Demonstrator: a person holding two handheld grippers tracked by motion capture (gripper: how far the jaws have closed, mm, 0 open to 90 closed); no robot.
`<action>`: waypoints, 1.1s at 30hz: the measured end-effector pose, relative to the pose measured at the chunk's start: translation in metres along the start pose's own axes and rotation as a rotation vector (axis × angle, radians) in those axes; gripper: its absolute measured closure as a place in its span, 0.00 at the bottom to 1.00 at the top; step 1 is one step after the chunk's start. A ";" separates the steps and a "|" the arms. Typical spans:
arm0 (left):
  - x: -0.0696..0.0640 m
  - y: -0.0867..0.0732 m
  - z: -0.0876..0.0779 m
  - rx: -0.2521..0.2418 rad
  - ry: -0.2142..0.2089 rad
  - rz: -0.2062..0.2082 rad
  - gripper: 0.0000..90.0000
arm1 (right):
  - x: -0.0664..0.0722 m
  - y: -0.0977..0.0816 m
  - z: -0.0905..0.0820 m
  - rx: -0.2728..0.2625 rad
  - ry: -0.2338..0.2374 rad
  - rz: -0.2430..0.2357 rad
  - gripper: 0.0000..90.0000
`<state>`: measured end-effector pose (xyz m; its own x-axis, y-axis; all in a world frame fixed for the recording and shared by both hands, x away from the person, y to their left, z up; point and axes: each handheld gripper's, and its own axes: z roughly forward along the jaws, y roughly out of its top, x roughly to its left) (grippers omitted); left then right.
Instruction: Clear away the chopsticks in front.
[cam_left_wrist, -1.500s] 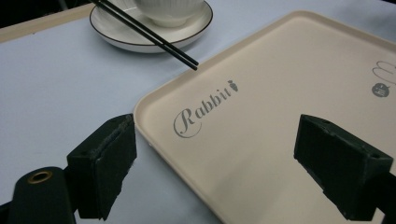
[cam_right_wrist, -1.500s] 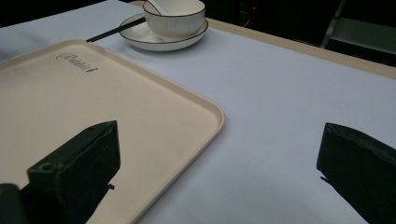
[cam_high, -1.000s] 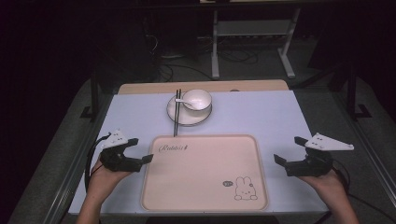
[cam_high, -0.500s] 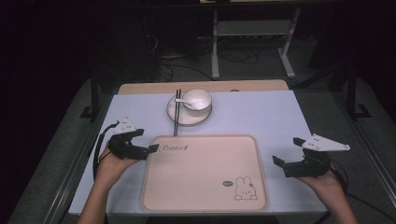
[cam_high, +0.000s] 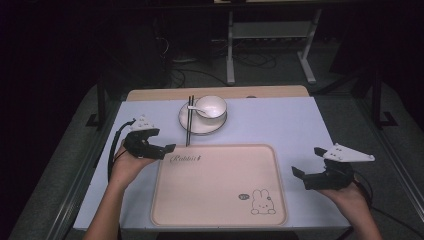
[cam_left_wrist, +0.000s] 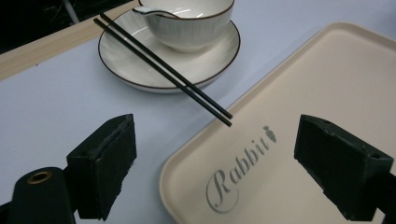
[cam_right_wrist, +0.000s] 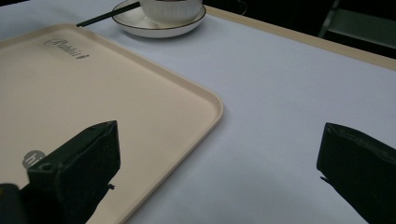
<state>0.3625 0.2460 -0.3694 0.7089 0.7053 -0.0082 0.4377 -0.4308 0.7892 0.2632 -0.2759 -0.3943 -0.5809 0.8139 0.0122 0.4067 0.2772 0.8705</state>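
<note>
A beige tray marked "Rabbit", with a bunny drawing, lies at the table's front middle. Behind it a white plate carries a white bowl with a spoon. Black chopsticks lie across the plate's left side, their tips reaching the tray's far edge. My left gripper hovers open at the tray's far left corner; its view has the chopsticks, plate and bowl just ahead. My right gripper stands open over the bare mat right of the tray.
A pale blue mat covers the table, with a wooden strip showing at the back edge. Beyond the table stand a metal frame and loose cables on a dark floor. Bare mat lies to the right of the plate.
My left gripper has moved forward and to the right, up to the tray's far left corner near the chopstick tips. The right gripper has barely shifted.
</note>
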 end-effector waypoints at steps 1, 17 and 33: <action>0.001 0.002 0.003 0.001 -0.001 0.002 0.14 | 0.000 0.000 0.000 0.000 0.000 -0.003 0.00; 0.029 0.031 0.057 0.042 0.033 -0.030 0.23 | 0.000 -0.004 0.003 0.019 0.009 -0.009 0.00; 0.038 0.049 0.115 0.125 0.086 -0.065 0.43 | -0.001 -0.004 0.003 0.013 0.020 -0.001 0.00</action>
<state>0.4741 0.1870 -0.4014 0.6293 0.7772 0.0003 0.5502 -0.4457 0.7061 0.2642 -0.2769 -0.3995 -0.5950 0.8035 0.0210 0.4153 0.2850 0.8639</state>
